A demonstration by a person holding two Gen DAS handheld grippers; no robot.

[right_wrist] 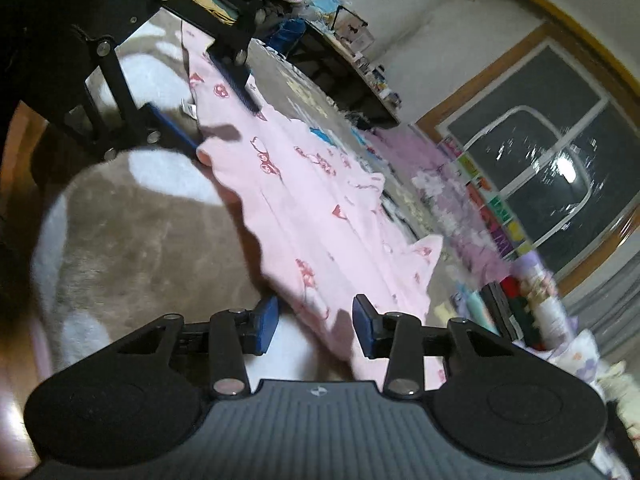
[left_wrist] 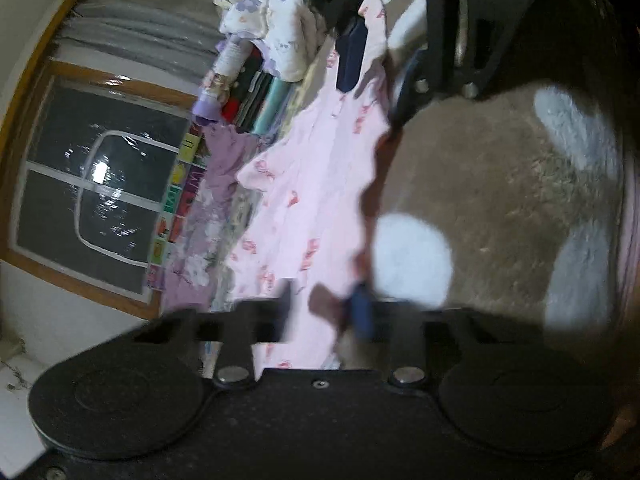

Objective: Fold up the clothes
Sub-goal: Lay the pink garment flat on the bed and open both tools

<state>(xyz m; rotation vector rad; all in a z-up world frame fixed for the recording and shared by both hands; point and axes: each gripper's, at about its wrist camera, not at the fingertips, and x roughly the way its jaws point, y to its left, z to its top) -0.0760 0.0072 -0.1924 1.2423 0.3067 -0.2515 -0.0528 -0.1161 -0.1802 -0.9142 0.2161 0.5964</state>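
The pink garment (right_wrist: 320,216) hangs stretched between both claws: the left claw (left_wrist: 324,312) pinches it, while the right claw (right_wrist: 316,326) is half-spread, so that end could slip free.

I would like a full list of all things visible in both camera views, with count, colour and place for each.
pink garment: one, pale pink with red print, spread over the blanket between the two grippers.
blanket: one, brown with white patches, under the garment.
purple cloth: one, lilac with flowers, beyond the garment near the window.
folded stack: one pile, mixed colours, far side of the bed.
window: one, dark glass, wooden frame, on the wall.
left gripper: black, blue pads; whether its jaws grip the hem is unclear.
right gripper: black, blue pads; jaws open around the garment edge.
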